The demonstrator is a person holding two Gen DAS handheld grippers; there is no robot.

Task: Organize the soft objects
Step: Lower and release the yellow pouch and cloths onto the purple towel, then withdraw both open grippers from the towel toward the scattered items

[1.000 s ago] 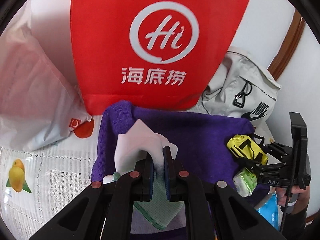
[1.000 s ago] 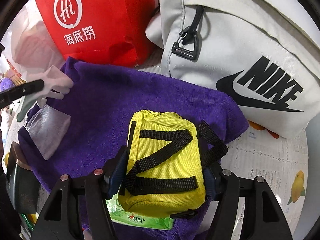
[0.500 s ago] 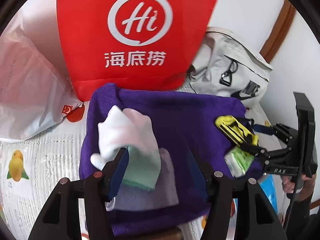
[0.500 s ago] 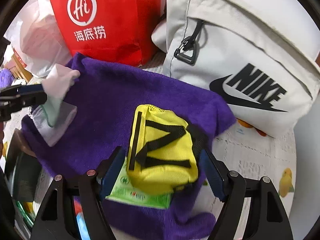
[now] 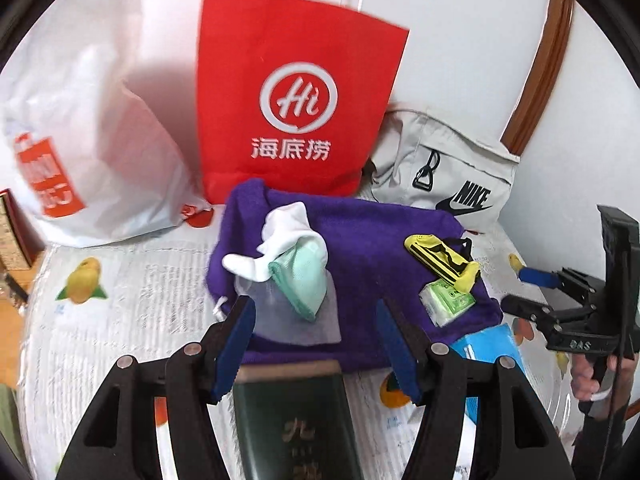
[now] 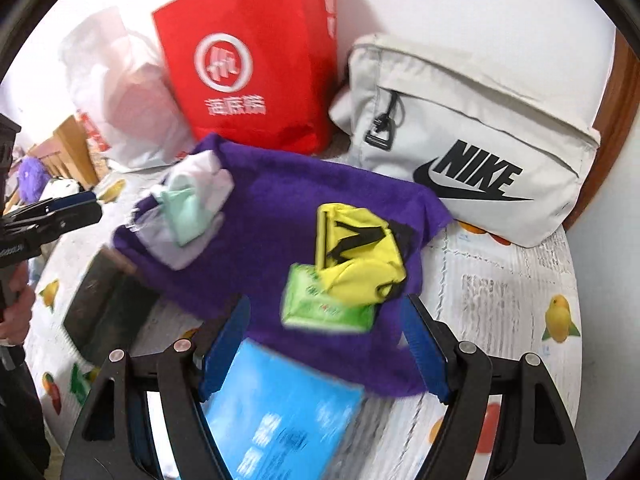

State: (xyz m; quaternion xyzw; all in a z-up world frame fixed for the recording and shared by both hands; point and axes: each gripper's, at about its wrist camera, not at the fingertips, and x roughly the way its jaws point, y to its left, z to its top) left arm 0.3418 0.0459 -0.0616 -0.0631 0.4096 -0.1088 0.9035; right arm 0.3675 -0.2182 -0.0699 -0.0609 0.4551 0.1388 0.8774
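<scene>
A purple towel lies on the table. On its left a white cloth and a mint green cloth rest on a pale mesh pouch. On its right a yellow pouch with black straps lies on a green tissue pack. My left gripper is open and empty, pulled back from the cloths. My right gripper is open and empty, pulled back from the yellow pouch; it also shows in the left wrist view.
A red paper bag, a white plastic bag and a grey Nike bag stand behind the towel. A dark green box and a blue pack lie at the front. The tablecloth has fruit prints.
Both grippers opened, the left letting go of the cloths and the right of the yellow pouch. Both then pulled back from the towel.
</scene>
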